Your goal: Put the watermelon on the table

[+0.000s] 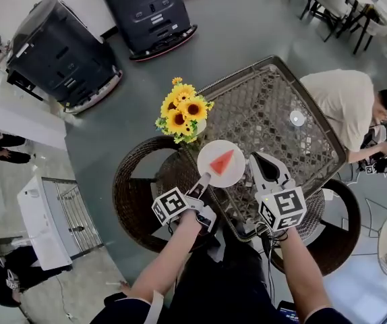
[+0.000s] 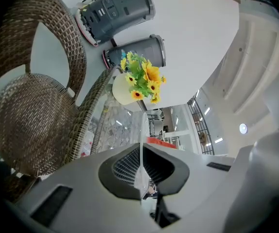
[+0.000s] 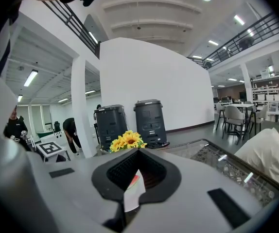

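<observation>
Glass table (image 1: 274, 106) below; left gripper (image 1: 202, 179) and right gripper (image 1: 255, 159) clamp plate (image 1: 232, 176) bearing watermelon (image 1: 222, 161).

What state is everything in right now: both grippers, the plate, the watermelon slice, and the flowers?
left gripper: fingers shut on the plate at its rim.
right gripper: fingers shut on the opposite rim.
plate: held level between both grippers at the table corner; whether it touches the glass is unclear.
watermelon slice: lying flat on the plate.
sunflowers: upright in their vase on the table.
</observation>
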Demonstrator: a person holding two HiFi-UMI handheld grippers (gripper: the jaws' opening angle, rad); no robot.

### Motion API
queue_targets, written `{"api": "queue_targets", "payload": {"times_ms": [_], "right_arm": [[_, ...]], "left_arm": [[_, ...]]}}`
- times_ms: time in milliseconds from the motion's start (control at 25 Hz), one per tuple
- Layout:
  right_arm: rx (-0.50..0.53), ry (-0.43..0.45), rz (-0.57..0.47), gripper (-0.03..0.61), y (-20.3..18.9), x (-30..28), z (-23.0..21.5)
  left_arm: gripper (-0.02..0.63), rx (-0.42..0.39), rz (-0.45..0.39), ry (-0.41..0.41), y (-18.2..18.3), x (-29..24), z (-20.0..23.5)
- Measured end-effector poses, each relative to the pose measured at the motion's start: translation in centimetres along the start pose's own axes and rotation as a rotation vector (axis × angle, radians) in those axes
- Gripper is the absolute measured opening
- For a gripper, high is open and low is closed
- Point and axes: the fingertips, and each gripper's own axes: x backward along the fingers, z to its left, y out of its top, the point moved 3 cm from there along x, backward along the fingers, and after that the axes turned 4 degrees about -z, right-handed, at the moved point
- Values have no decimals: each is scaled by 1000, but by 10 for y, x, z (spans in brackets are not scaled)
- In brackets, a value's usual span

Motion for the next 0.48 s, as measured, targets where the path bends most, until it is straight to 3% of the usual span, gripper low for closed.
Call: {"api": "queue_targets", "payload": {"times_ms": [480], "right_arm": [[-23,26,54,3,-24,-35,-23]], "left_arm": [[14,15,-24,33,14,-40,33]]}}
